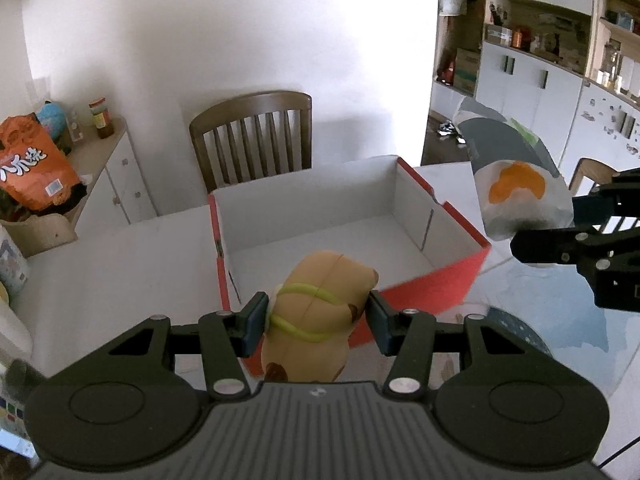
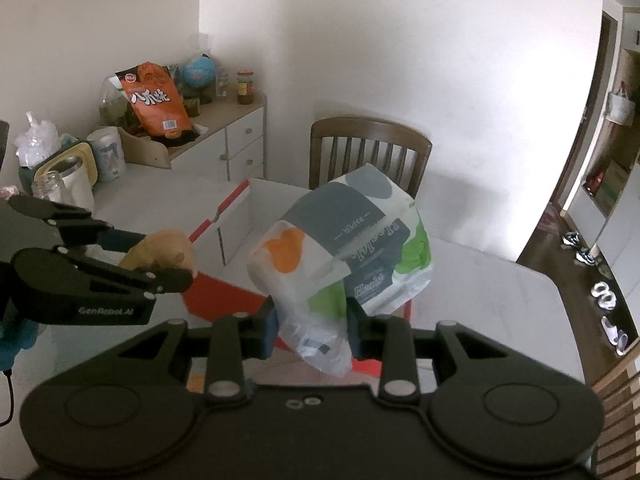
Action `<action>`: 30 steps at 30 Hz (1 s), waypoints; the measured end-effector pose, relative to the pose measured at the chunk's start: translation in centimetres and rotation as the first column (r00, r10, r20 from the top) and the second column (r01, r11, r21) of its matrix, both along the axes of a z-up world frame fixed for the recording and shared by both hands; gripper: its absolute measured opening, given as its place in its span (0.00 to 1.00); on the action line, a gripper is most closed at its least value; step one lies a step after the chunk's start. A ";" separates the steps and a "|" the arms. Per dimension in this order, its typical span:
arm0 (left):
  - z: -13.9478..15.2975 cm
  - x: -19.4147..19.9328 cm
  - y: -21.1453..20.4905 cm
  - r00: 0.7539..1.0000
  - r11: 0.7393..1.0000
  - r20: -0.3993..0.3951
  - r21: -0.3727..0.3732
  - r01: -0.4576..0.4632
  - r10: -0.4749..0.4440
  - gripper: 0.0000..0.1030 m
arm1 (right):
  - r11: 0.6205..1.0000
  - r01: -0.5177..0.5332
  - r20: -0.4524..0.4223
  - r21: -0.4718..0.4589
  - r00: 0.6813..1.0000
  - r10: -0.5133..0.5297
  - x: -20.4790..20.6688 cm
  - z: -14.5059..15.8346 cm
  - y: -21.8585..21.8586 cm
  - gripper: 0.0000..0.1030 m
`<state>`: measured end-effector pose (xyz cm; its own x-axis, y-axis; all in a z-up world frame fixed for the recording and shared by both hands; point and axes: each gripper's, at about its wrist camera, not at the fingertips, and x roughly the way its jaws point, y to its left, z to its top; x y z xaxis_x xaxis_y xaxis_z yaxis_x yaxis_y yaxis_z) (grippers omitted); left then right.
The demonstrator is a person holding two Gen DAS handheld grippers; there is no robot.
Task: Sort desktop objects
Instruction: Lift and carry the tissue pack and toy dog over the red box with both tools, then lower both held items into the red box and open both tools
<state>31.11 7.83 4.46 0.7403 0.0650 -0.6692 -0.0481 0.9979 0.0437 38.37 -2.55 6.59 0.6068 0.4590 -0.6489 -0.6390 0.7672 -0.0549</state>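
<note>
1. Above the near rim of the box, a tan toy is pinched by the left gripper; it is smooth, rounded plastic with yellow-green bands.
2. Beside the box's right wall, a tissue pack is clamped by the right gripper at its crinkled film end and held clear of the table.
3. An open, white-lined cardboard interior with red outer walls is shown, free for entry from above.
4. Behind the box, a slatted wooden chair is seen.

left hand-held gripper clamped, right hand-held gripper clamped
</note>
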 end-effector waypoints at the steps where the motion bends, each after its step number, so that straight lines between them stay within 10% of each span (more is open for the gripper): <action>1: 0.0 0.6 0.0 1.000 1.000 0.000 0.004 -0.001 0.001 0.50 | 1.000 -0.003 -0.002 0.002 1.000 0.003 0.5 -0.1 0.0 0.32; 30: -4.2 11.9 2.2 0.994 0.995 -0.111 0.096 0.016 -0.005 0.51 | 0.996 -0.077 -0.120 -0.047 0.990 0.071 9.9 -5.5 3.6 0.33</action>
<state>42.97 10.06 0.24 0.6634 0.1256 -0.7377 -0.0274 0.9892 0.1439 48.27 1.02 1.05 0.4906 0.4638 -0.7377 -0.6981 0.7158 -0.0143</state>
